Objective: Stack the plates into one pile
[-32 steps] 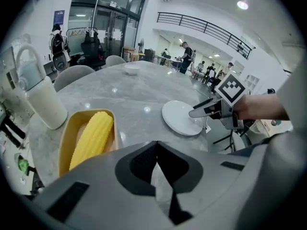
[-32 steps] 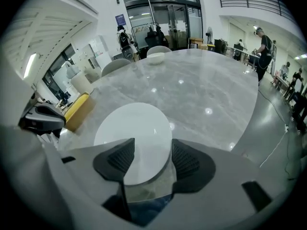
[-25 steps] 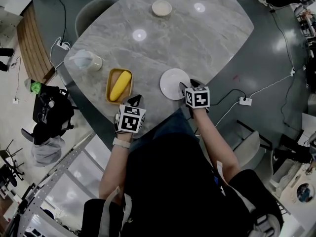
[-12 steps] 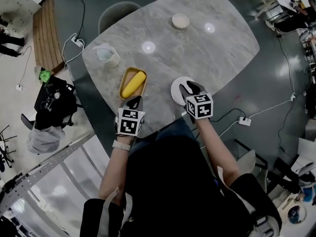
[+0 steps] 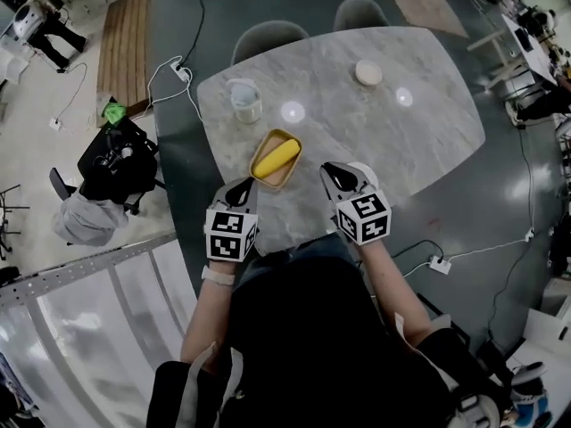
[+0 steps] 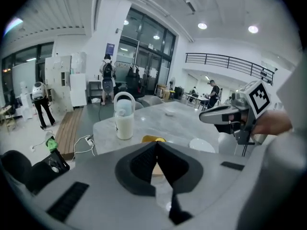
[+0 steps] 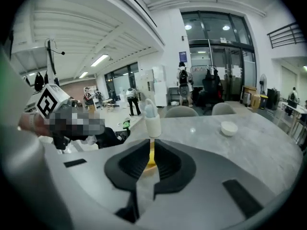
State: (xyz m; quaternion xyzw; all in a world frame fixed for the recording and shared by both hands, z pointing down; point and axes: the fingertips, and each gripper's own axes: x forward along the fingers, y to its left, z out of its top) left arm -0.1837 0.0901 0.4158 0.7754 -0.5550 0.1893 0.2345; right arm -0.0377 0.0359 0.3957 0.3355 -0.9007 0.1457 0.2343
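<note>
White, the plate point(image 6: 201, 145) lies flat on the desk point(image 5: 428, 123) just under the right tongs point(image 5: 338, 176), which have just been closing on nothing, while the shut, empty left tongs point(image 5: 240, 189) sit nearer the yellow plate point(image 5: 282, 176) holding corn point(image 5: 278, 154).

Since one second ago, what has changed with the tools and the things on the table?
The right tool has just been closing its jaws, with nothing between them, and has come up off the white plate. The plate was not taken; it lies on the table. The yellow dish with corn, the jug and the small bowl stayed in place.
</note>
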